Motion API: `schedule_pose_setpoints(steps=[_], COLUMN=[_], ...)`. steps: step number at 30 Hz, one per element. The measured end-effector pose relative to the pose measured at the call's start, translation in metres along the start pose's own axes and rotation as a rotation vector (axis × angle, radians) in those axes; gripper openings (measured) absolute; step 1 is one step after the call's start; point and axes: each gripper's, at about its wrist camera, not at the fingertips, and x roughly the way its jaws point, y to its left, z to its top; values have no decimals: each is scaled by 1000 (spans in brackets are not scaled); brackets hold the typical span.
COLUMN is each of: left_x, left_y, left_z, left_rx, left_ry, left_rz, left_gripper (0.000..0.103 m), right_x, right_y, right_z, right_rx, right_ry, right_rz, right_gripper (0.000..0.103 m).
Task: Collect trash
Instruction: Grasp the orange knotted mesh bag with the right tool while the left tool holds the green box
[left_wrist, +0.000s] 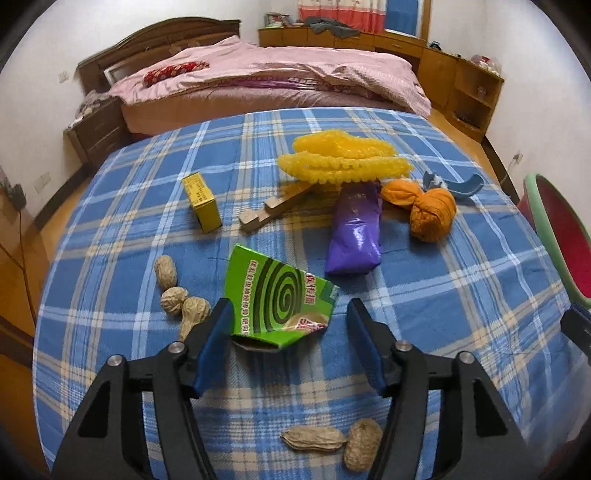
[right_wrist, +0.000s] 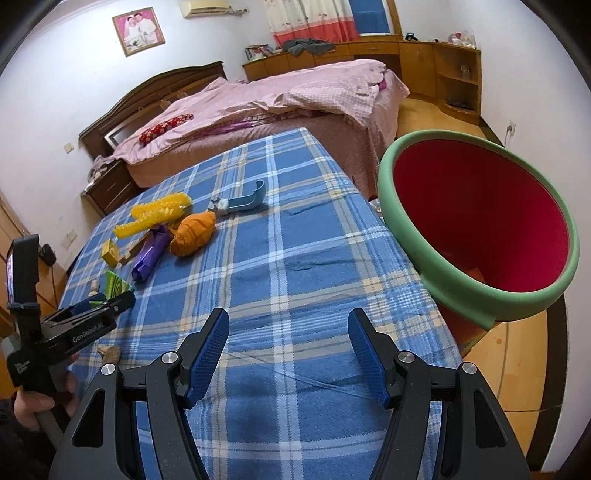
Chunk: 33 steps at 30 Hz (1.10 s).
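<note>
Lying between the released left tool's (left_wrist: 288, 314) fingers, a green box (left_wrist: 279, 299); right tool (right_wrist: 288, 325) released; bin (right_wrist: 406, 236) at two o'clock.

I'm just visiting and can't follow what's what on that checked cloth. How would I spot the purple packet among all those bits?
Start at the blue plaid cloth and find the frilly yellow heap near its far side. The purple packet lies lengthwise just in front of that heap, left of the orange cloth bundle. It is the only glossy, crinkled purple thing there.
</note>
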Motion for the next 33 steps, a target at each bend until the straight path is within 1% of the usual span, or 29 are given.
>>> schedule_pose_setpoints(steps=[2,5,7,8,12,14,18,25,29,33], left_x=[2,3,4,4,1,-4,-13,-19,-17,-15], left_y=[6,13,15,16,21,23,24,42,51,57], left_z=[1,3,4,4,4,4,8,19,23,22], left_rx=[-33,-50,-48,-46,-66,-80,-85,-137,-164,-185], left_ry=[7,2,-3,-9,-14,-30,-61,-100,-106,-109], left_rz=[-8,-1,-4,-4,-57,-79,-80,-62,-53,-54], left_gripper=[67,67,64,61,61,61,61,61,61,61], right_x=[0,1,2,3,5,7,13,34,55,75], right_y=[1,2,3,3,7,11,22,50,64,75], right_z=[0,0,0,0,2,5,13,30,42,51], right_rx=[0,-2,-2,-2,-11,-22,-45,-88,-101,-116], right_ry=[1,3,7,10,16,15,16,28,35,51], right_rz=[1,3,6,9,15,18,36,82,95,85], right_gripper=[68,68,68,68,68,68,68,68,68,68])
